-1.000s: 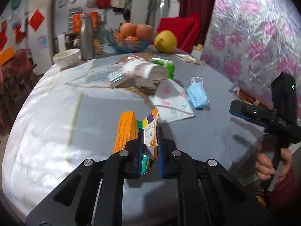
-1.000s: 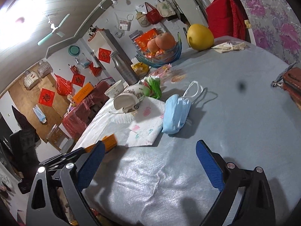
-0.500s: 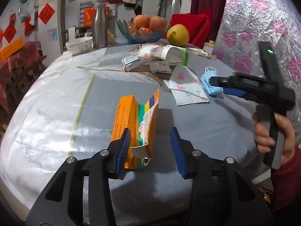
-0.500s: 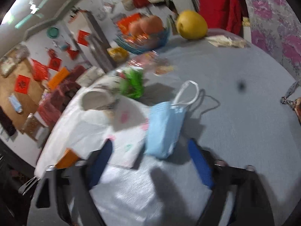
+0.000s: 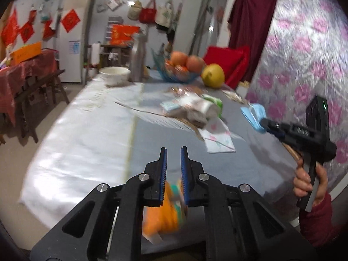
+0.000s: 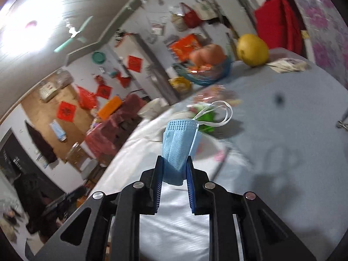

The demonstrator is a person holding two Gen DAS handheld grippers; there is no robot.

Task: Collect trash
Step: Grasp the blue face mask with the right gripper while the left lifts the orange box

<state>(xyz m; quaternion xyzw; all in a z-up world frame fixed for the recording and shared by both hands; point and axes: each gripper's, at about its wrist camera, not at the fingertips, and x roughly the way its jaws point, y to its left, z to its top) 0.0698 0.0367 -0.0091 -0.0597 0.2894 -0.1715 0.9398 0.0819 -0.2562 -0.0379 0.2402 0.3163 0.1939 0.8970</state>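
My right gripper (image 6: 173,169) is shut on a blue face mask (image 6: 179,143) and holds it lifted above the table; it also shows in the left wrist view (image 5: 264,124) with the mask (image 5: 253,114). My left gripper (image 5: 173,158) has its jaws close together with nothing between the tips. A blurred orange box (image 5: 163,215) lies below and behind its fingers. A pile of trash (image 5: 193,107) and a floral napkin (image 5: 218,138) lie mid-table.
A fruit bowl (image 5: 180,67), a yellow pomelo (image 5: 213,75), a metal bottle (image 5: 138,61) and a white bowl (image 5: 114,75) stand at the table's far end. A floral curtain (image 5: 304,54) hangs at the right. A red-covered bench (image 5: 24,69) stands at the left.
My left gripper let go of the orange box, which dropped below it, and its jaws narrowed. My right gripper closed on the blue mask and lifted it off the table.
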